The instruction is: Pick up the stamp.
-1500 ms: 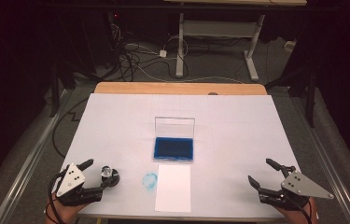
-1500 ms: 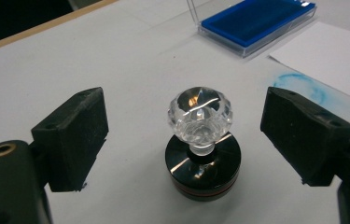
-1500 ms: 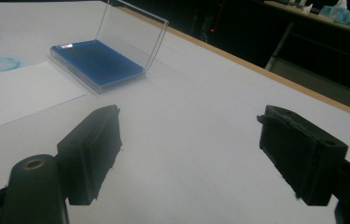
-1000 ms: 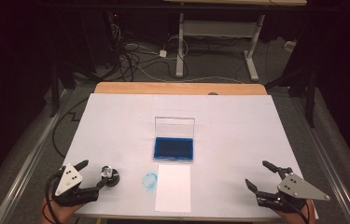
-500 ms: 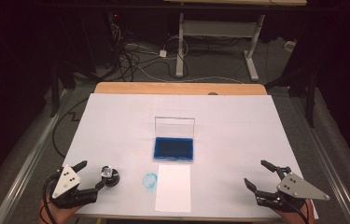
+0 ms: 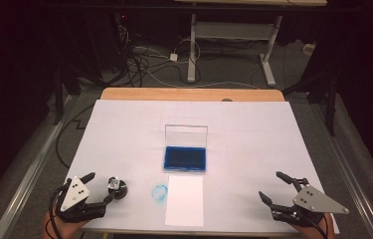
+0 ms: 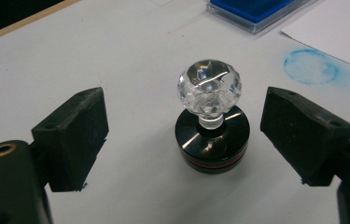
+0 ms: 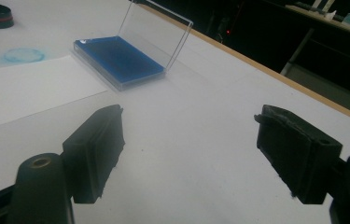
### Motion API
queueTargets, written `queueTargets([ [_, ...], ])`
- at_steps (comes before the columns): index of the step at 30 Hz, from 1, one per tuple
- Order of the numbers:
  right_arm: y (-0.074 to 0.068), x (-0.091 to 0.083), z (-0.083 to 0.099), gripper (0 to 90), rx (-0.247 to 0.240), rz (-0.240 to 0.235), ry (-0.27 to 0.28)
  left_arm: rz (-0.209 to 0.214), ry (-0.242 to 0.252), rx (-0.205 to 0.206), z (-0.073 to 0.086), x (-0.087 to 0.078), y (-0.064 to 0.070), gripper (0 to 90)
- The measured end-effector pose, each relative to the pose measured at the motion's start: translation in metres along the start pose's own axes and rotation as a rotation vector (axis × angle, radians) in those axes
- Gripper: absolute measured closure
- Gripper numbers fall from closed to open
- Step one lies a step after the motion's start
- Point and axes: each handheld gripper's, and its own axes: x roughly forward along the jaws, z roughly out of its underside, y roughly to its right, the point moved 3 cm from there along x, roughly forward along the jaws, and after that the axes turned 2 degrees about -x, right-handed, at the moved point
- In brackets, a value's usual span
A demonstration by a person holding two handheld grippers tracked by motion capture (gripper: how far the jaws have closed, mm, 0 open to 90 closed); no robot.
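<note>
Since the earlier frames the left gripper (image 6: pixel 96 188) has pulled back toward the table's near edge and the right gripper (image 6: pixel 276 187) has slid slightly left; the stamp (image 6: pixel 117 188) hasn't moved. Left jaws are spread wide on either side of the stamp, touching nothing. Right jaws are also wide apart over bare table, holding nothing.

The stamp stands upright, left of the ink pad (image 6: pixel 185 158) and nearer the table's front edge. The round blue ink mark (image 6: pixel 160 191) lies between the stamp and the paper sheet (image 6: pixel 184 200), which sits just in front of the pad.

The left gripper view gives stamp detail the high view lacks: a faceted clear knob (image 7: pixel 209 88) on a short neck and a glossy black round base (image 7: pixel 212 142) with a thin red band. The right gripper view shows the pad's clear lid (image 8: pixel 156 32) standing open.
</note>
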Motion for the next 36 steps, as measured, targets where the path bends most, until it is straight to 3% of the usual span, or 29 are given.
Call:
queueTargets([
  [18,-0.006,0.002,-0.002,23.7,-0.023,-0.042,-0.002,0.037,-0.013,-0.010,-0.002,0.009,0.003,14.2],
  [27,-0.008,0.004,-0.001,23.8,-0.024,-0.060,-0.012,0.067,-0.003,-0.045,-0.003,0.020,-0.001,14.6],
  [36,-0.009,0.005,-0.001,23.8,-0.032,-0.063,-0.018,0.070,-0.008,-0.053,-0.003,0.027,-0.002,15.0],
])
